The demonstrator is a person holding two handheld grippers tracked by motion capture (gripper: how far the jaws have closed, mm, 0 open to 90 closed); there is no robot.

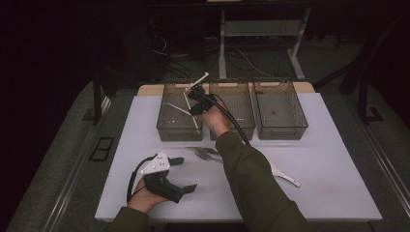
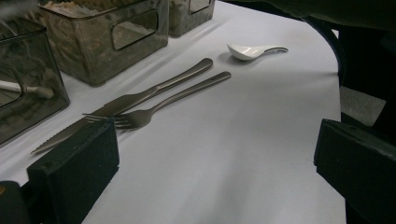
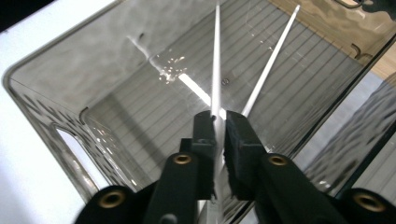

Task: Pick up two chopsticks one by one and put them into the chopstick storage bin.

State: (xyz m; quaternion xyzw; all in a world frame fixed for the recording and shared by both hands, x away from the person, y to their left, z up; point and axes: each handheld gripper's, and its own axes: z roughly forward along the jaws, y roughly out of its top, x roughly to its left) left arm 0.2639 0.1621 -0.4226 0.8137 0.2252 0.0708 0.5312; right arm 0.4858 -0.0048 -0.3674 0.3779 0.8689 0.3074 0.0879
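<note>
My bins (image 1: pixel 280 108): smoky translucent plastic, glossy, ribbed floors. Chopsticks (image 3: pixel 217 56): white, smooth, look plastic. Knife (image 2: pixel 140 98) and fork (image 2: pixel 163 102): brushed metal, satin sheen. Spoon (image 2: pixel 250 50): glossy white, ceramic-looking. Table cover (image 1: pixel 329 159): matt white. My jaw pads: matt black, rough foam-like.

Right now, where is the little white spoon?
In the high view the white spoon lies on the table's right side, near the front, just right of the person's sleeve, apart from the fork and knife.
</note>
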